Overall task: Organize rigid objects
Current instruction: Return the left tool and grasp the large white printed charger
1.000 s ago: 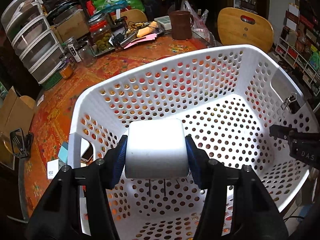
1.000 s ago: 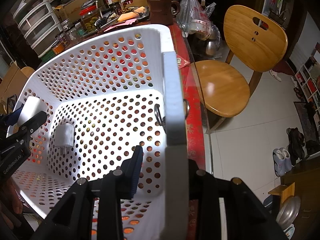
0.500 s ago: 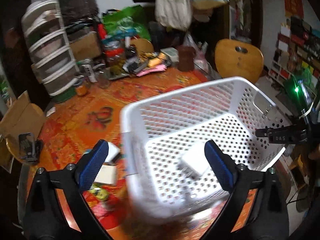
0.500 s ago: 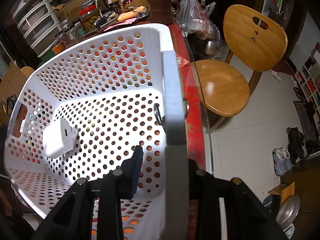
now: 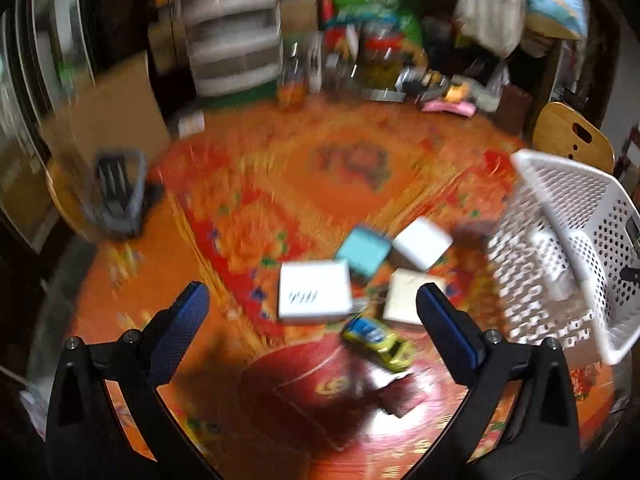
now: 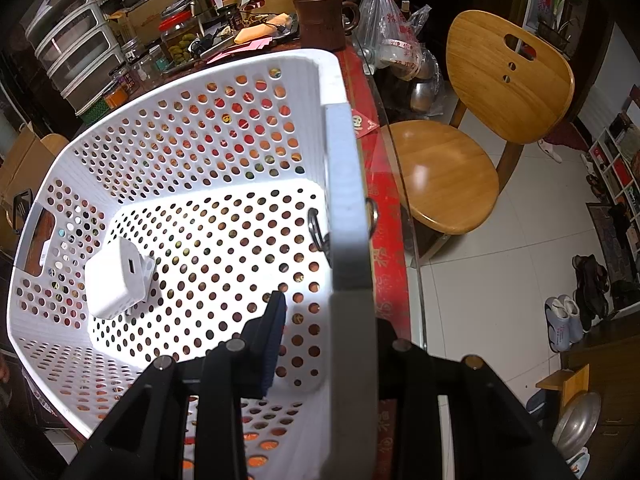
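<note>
In the right wrist view, the right gripper (image 6: 320, 344) is seen clamped on the near wall of the white perforated basket (image 6: 208, 120); one blue-padded finger (image 6: 274, 340) lies inside the wall, while the other is hidden behind the rim. A white charger block (image 6: 116, 280) is seen lying on the basket floor at the left of the frame, close to the far-side handle slot. A brown mug (image 6: 320, 20) and a wooden chair (image 6: 480, 120) are shown in the upper part of the frame.

The left wrist view is blurred. The left gripper (image 5: 312, 320) is shown spread wide with nothing between its fingers, held above the orange patterned tablecloth (image 5: 340, 168). Near the middle of the frame, a white flat box (image 5: 314, 294), a teal box (image 5: 362, 250), a white cube (image 5: 422, 242), a cream box (image 5: 408, 300) and a yellow toy car (image 5: 378, 338) are clustered together. The basket (image 5: 568, 240) is seen at the right edge.
</note>
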`<action>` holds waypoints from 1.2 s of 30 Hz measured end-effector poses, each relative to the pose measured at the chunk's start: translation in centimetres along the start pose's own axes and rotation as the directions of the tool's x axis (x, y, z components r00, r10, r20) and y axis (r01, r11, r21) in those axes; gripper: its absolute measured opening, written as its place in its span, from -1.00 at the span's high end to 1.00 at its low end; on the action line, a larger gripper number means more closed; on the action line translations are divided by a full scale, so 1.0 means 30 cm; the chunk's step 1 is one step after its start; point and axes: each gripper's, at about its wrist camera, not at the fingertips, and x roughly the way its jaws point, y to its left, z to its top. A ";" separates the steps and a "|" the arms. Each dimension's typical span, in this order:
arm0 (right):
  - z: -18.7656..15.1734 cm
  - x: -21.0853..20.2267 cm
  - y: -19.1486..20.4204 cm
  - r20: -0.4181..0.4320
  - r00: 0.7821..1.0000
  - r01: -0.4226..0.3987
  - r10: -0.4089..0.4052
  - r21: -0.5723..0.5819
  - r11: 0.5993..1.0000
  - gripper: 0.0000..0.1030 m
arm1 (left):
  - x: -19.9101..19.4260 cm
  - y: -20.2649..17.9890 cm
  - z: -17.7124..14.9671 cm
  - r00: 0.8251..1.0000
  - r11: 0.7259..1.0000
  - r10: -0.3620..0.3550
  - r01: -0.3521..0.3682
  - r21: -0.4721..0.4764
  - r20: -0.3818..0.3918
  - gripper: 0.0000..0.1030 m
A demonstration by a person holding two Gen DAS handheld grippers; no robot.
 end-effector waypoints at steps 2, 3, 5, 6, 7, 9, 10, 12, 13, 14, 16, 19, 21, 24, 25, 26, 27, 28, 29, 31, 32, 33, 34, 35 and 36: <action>-0.001 0.000 -0.001 0.000 1.000 -0.001 0.001 0.001 1.000 0.37 | 0.075 0.054 -0.015 0.999 1.000 -0.018 0.018 -0.017 -0.049 -0.96; -0.001 0.000 -0.001 0.000 1.000 -0.001 0.001 0.001 1.000 0.37 | 0.098 0.054 -0.024 0.998 1.000 -0.008 0.007 -0.009 -0.060 -0.96; -0.001 -0.001 -0.003 0.001 1.000 0.000 0.000 0.003 1.000 0.37 | 0.162 0.070 -0.028 0.996 1.000 0.005 -0.005 0.002 -0.091 -0.90; -0.001 0.000 -0.003 0.000 1.000 0.000 0.000 0.002 1.000 0.37 | 0.185 0.066 -0.026 0.995 1.000 -0.004 0.004 0.002 -0.101 -0.89; -0.002 0.000 -0.004 -0.001 1.000 -0.001 0.001 0.002 1.000 0.37 | 0.209 0.064 -0.024 0.993 1.000 -0.015 0.016 0.006 -0.113 -0.88; -0.001 -0.001 -0.004 -0.003 1.000 0.000 0.000 0.001 1.000 0.37 | 0.245 0.042 -0.019 0.992 1.000 -0.011 0.012 0.008 -0.122 -0.85; -0.001 0.000 -0.004 -0.004 1.000 0.001 -0.001 0.000 1.000 0.37 | 0.261 0.036 -0.017 0.991 1.000 -0.015 0.017 0.009 -0.130 -0.85; -0.001 -0.001 -0.004 -0.004 1.000 0.001 -0.001 0.000 1.000 0.37 | 0.284 0.016 -0.012 0.989 0.999 -0.042 0.041 -0.010 -0.138 -0.86; -0.001 -0.001 -0.004 -0.004 1.000 0.001 -0.001 0.001 1.000 0.37 | 0.292 0.016 -0.008 0.988 0.999 -0.050 0.047 -0.022 -0.144 -0.85; 0.000 -0.001 -0.004 -0.004 1.000 0.000 0.000 0.000 1.000 0.37 | 0.314 -0.001 -0.002 0.988 0.999 -0.048 0.045 -0.024 -0.146 -0.85; 0.000 0.001 -0.003 -0.005 1.000 0.000 0.000 0.000 1.000 0.37 | 0.334 -0.009 0.003 0.988 0.999 -0.043 0.040 -0.020 -0.151 -0.85; 0.000 0.002 -0.002 -0.004 1.000 0.000 0.000 -0.001 1.000 0.37 | 0.365 -0.031 0.006 0.986 1.000 -0.031 0.031 -0.006 -0.162 -0.88; 0.000 0.002 -0.001 -0.005 1.000 0.001 -0.001 0.000 1.000 0.37 | 0.377 -0.027 0.013 0.986 0.999 -0.031 0.028 -0.023 -0.163 -0.88; -0.001 0.002 0.000 -0.005 1.000 0.001 -0.001 0.000 1.000 0.37 | 0.381 -0.012 0.019 0.987 0.999 -0.023 0.016 -0.045 -0.162 -0.79; -0.001 0.002 0.001 -0.006 1.000 0.002 -0.002 0.000 1.000 0.37 | 0.380 -0.009 0.018 0.986 0.999 -0.023 0.015 -0.050 -0.163 -0.62; -0.001 0.002 0.001 -0.006 1.000 0.002 -0.002 -0.001 1.000 0.37 | 0.379 -0.008 0.018 0.986 0.999 -0.007 -0.001 -0.051 -0.165 -0.25; -0.001 0.002 0.002 -0.006 1.000 0.002 -0.002 -0.001 1.000 0.37 | 0.378 -0.009 0.018 0.987 0.999 -0.004 -0.004 -0.047 -0.163 -0.11; -0.002 0.003 0.002 -0.006 1.000 0.003 -0.003 -0.002 1.000 0.37 | 0.377 -0.010 0.018 0.986 0.999 -0.005 -0.003 -0.049 -0.165 -0.04; -0.003 0.003 0.003 -0.006 1.000 0.003 -0.003 -0.002 1.000 0.37 | 0.375 -0.011 0.018 0.986 0.999 0.002 -0.010 -0.045 -0.165 -0.04; -0.003 0.003 0.004 -0.006 1.000 0.004 -0.004 -0.002 1.000 0.37 | 0.370 -0.019 0.016 0.988 0.999 0.016 -0.021 -0.031 -0.156 -0.04; -0.002 0.003 0.003 -0.007 1.000 0.004 -0.004 -0.003 1.000 0.37 | 0.364 -0.023 0.014 0.989 0.999 0.031 -0.035 -0.023 -0.147 -0.04; -0.002 0.004 0.003 -0.007 1.000 0.004 -0.004 -0.004 1.000 0.37 | 0.357 -0.021 0.011 0.990 0.999 0.041 -0.044 -0.022 -0.135 -0.04; -0.003 0.004 0.003 -0.007 1.000 0.003 -0.003 -0.004 1.000 0.37 | 0.347 -0.019 0.010 0.991 0.998 0.050 -0.053 -0.021 -0.122 -0.04; -0.002 0.004 0.003 -0.007 1.000 0.002 -0.002 -0.004 1.000 0.37 | 0.336 -0.017 0.011 0.992 0.998 0.060 -0.062 -0.019 -0.109 -0.04; -0.002 0.004 0.003 -0.007 1.000 0.003 -0.003 -0.004 1.000 0.37 | 0.328 -0.014 0.011 0.992 0.997 0.067 -0.069 -0.018 -0.103 -0.04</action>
